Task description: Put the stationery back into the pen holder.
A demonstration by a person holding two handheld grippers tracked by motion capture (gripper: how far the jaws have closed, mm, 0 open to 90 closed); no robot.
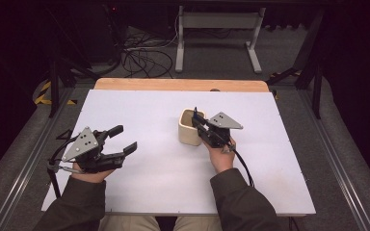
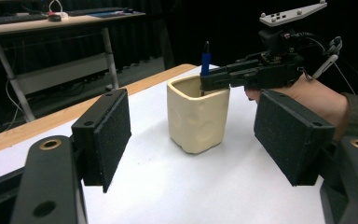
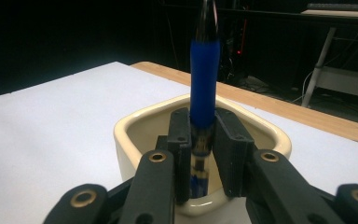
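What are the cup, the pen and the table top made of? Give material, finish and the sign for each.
Cup: probably glazed ceramic; cream, thick rounded rim, soft sheen, dimpled walls.
Pen: likely plastic; its matte blue sleeve looks like a rubbery grip, with a clear barrel below, clamped in the right gripper.
Table top: a smooth matte white sheet, material unclear, over wood showing at the far edge.

A cream-coloured ceramic cup (image 1: 188,127) stood on a white table (image 1: 149,168) with a light wooden strip (image 1: 173,84) along its far edge. A pen (image 3: 204,84) with a bright blue grip and a dark tip was pinched in the black right claw (image 3: 200,140). The left claw (image 1: 125,139) was also black, with a grey plate (image 1: 81,143) on top. The person's sleeves (image 1: 243,202) were dark olive. The floor (image 1: 347,159) was grey, with yellow-and-black striped tape (image 1: 42,94) at the left.
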